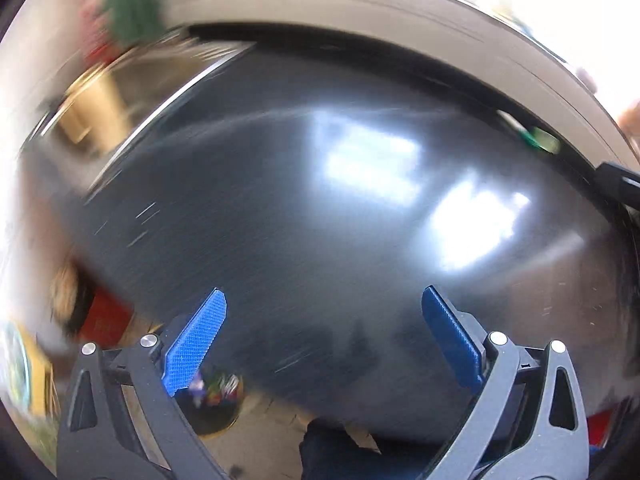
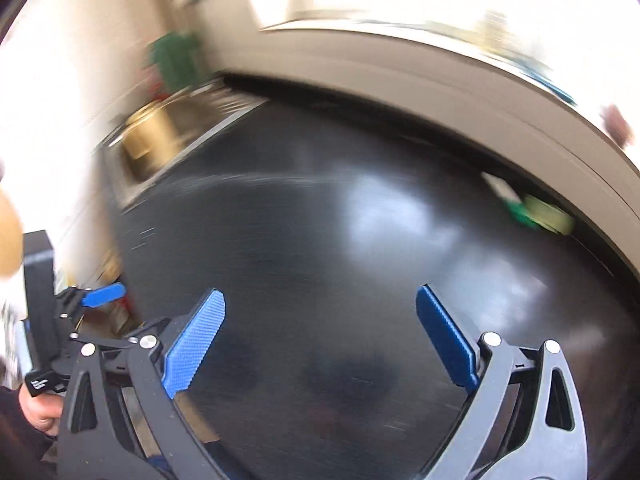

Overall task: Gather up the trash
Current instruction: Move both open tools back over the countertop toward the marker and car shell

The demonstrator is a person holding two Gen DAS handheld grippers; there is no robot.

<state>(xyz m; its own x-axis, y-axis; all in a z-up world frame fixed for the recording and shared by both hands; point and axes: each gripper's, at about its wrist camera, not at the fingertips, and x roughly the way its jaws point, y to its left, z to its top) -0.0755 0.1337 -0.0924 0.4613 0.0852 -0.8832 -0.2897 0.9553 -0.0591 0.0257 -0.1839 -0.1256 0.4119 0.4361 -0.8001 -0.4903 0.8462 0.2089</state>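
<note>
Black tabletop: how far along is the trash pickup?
Done: most of the black tabletop looks bare, and a bin on the floor holds colourful items. In hand: nothing; the left gripper and right gripper are open, empty. Left: a blurred green-and-white item at the far edge.

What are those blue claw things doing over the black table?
A person is holding a gripper in each hand above a dark table, tidying up trash. Both the left gripper and the right gripper are open, with nothing between their blue fingers. The pictures are blurry. A small green and white piece, maybe trash, lies near the table's far edge. A dark bin with colourful bits inside sits on the floor below.
</note>
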